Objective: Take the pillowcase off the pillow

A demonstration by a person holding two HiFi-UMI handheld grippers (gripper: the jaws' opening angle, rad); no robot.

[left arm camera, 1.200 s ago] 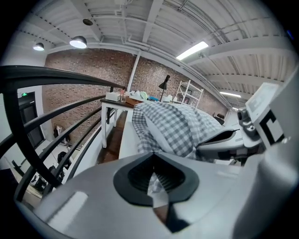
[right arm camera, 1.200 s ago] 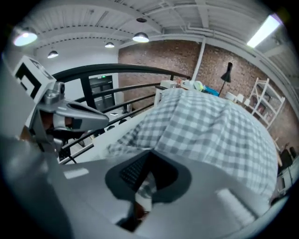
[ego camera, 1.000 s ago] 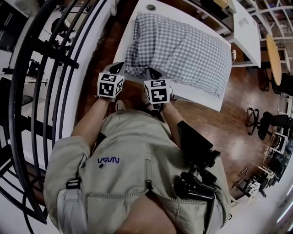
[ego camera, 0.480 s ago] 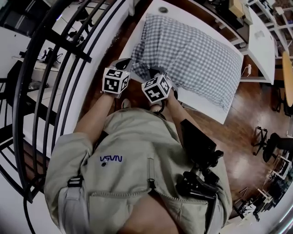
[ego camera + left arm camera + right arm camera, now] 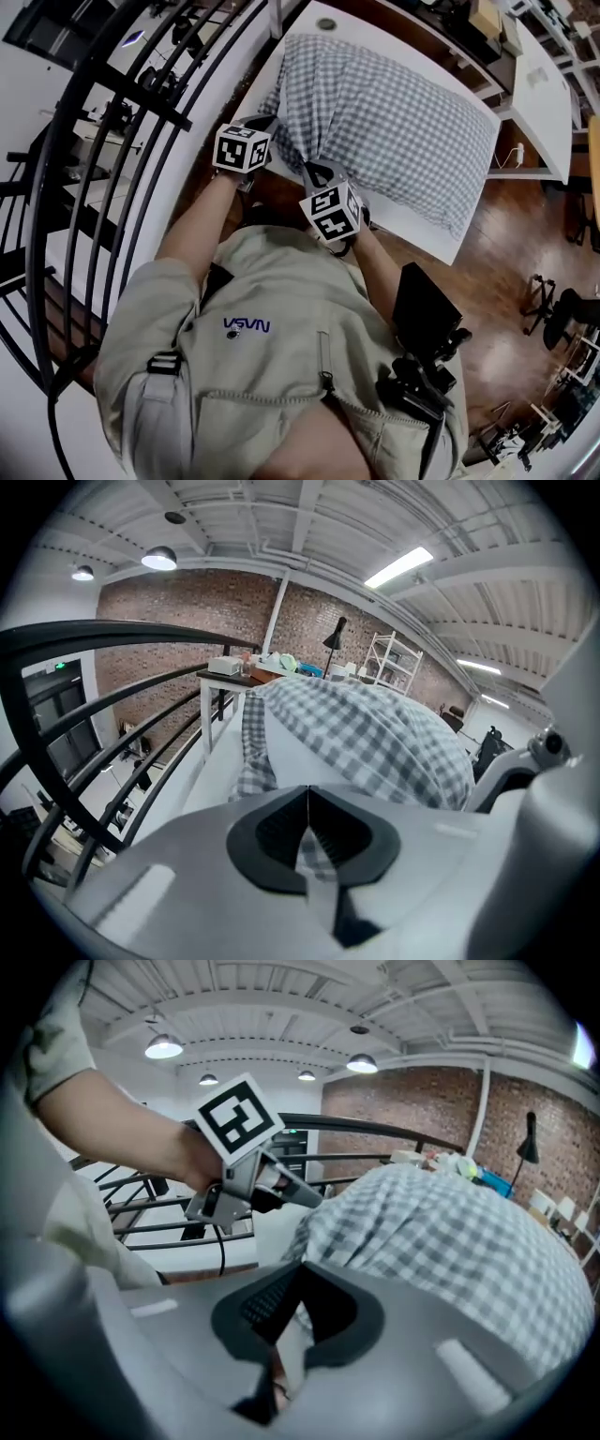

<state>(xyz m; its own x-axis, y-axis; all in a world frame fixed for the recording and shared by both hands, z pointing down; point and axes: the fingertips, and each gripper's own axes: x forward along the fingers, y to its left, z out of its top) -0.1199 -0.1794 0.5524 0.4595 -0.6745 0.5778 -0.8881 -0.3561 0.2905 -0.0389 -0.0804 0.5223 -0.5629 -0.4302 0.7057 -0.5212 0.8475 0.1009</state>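
Note:
A pillow in a grey-and-white checked pillowcase [image 5: 394, 122] lies on a white table [image 5: 412, 220]. My left gripper [image 5: 269, 122] is at the pillow's near left corner, shut on a fold of the checked cloth, which shows pinched between its jaws in the left gripper view [image 5: 307, 803]. My right gripper [image 5: 312, 169] is at the near edge, also shut, with a strip of cloth caught in its jaws [image 5: 298, 1274]. The pillowcase [image 5: 450, 1241] gathers into a point toward it. The left gripper [image 5: 314, 1199] shows in the right gripper view, beside the cloth's edge.
A black curved railing [image 5: 84, 141] runs close along the left of the table. A wooden floor [image 5: 487, 272] lies to the right, with another white table [image 5: 534, 75] at the upper right. A black device [image 5: 422, 319] hangs at the person's waist.
The left gripper has moved farther along the pillow's left corner. The right gripper has rolled and drawn back toward the person, pulling the near edge of the pillowcase into a bunched point.

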